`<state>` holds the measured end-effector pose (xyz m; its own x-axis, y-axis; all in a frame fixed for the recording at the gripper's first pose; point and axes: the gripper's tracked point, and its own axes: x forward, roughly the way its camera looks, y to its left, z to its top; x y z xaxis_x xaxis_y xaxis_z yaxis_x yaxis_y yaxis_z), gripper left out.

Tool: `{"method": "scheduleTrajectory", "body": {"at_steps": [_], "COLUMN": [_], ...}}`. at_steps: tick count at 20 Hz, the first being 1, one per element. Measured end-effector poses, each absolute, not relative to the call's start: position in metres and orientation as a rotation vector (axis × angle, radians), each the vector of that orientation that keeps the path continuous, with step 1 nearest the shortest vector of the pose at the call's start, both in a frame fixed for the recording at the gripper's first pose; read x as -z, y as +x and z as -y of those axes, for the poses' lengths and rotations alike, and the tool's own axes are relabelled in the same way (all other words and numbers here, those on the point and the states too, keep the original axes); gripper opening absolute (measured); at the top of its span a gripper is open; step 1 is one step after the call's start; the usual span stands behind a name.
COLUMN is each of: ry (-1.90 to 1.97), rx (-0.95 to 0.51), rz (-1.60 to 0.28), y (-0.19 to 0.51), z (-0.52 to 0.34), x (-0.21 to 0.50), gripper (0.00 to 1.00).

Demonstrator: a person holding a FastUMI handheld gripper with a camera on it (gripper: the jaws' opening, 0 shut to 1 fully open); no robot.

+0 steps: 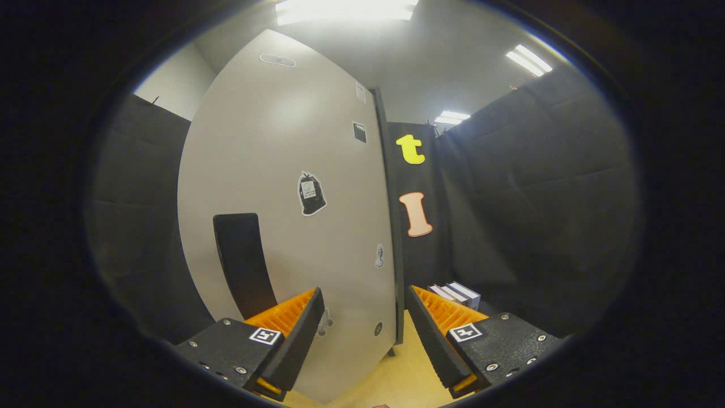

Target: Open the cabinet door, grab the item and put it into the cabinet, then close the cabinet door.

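Black cloth walls ringed the booth, ceiling lights glaring above. Left of centre stood the pale cabinet door (283, 187), its dark handle (242, 263) just beyond the left finger. Gripper (365, 317) spread wide, holding nothing, door edge between its fingers. Farther right, a book stack (460, 293) lay on the wooden surface (396, 374).

Cabinet door (294, 187) hides the inside; books (459, 293) half-hidden.

Black cloth walls (538, 198), bright ceiling lights (345, 10), pale wooden floor (396, 379).
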<state>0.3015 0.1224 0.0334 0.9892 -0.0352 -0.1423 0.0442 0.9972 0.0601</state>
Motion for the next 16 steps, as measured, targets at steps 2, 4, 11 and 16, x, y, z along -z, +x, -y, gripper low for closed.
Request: {"method": "scheduleTrajectory", "body": {"at_steps": [2,4,11,16], "ry": [0.073,0.078,0.044,0.042], "rx": [0.001,-0.047,-0.19,-0.211], "rz": [-0.156,-0.165,-0.176,-0.171], "y": [0.312,0.32,0.35,0.353], "z": [-0.14,-0.164,-0.242,-0.253], "x": [-0.026,-0.024,-0.015,-0.013], "gripper": [0.92,0.93,0.93,0.93]}}
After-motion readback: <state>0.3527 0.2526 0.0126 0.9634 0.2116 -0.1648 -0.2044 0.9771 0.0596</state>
